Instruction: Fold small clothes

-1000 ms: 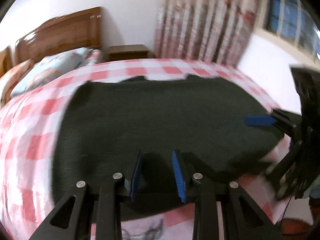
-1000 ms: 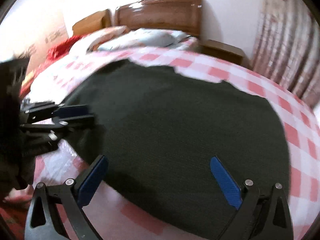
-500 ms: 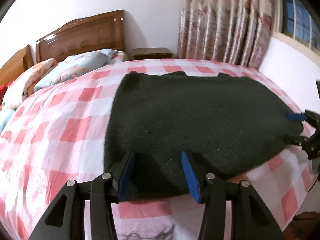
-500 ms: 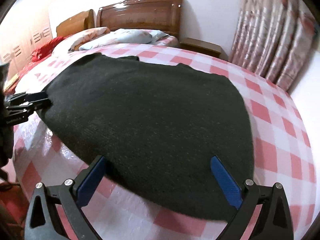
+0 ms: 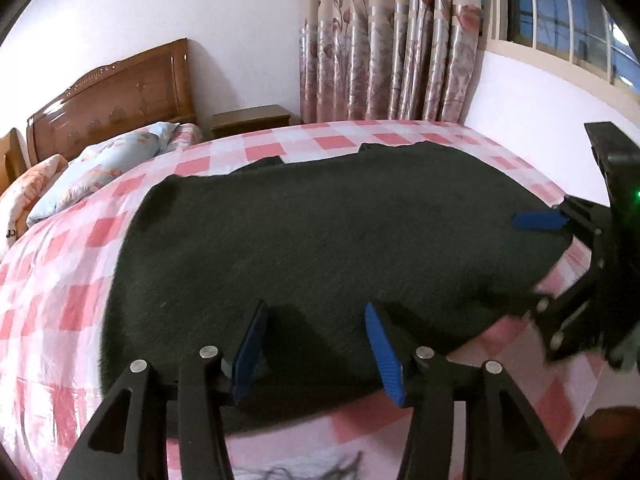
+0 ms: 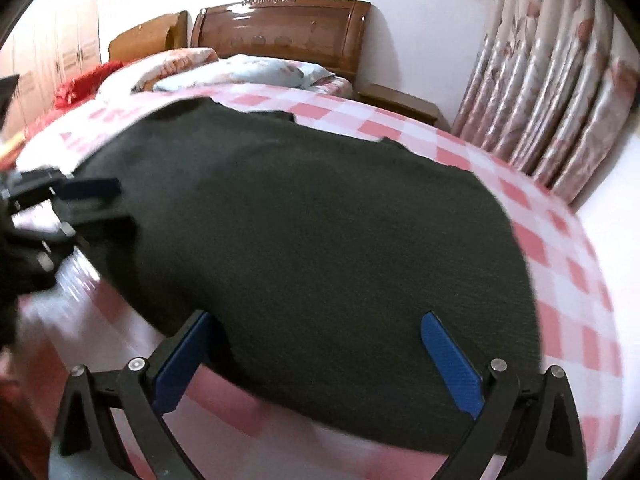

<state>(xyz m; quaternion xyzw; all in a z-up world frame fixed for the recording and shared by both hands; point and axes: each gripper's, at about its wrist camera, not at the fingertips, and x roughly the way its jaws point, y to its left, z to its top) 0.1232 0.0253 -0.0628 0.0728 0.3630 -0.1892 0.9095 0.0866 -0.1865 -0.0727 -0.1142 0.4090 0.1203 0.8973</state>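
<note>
A dark green knit garment (image 5: pixel 320 240) lies spread flat on the pink-and-white checked bed (image 5: pixel 52 300); it also shows in the right wrist view (image 6: pixel 312 220). My left gripper (image 5: pixel 316 320) is open and empty, hovering over the garment's near edge toward its left side. My right gripper (image 6: pixel 316 328) is wide open and empty over the near edge toward the right side. The right gripper shows at the right in the left wrist view (image 5: pixel 540 220). The left gripper shows blurred at the left in the right wrist view (image 6: pixel 84 196).
Pillows (image 5: pixel 100 168) and a wooden headboard (image 5: pixel 112 96) stand at the far end of the bed. A wooden nightstand (image 5: pixel 250 122) sits beside it, with flowered curtains (image 5: pixel 392 40) and a window at the right. The bed's near edge (image 5: pixel 320 440) drops just below the grippers.
Both grippers have drawn closer together over the garment's near edge. The left gripper has opened a little wider. The garment lies as before.
</note>
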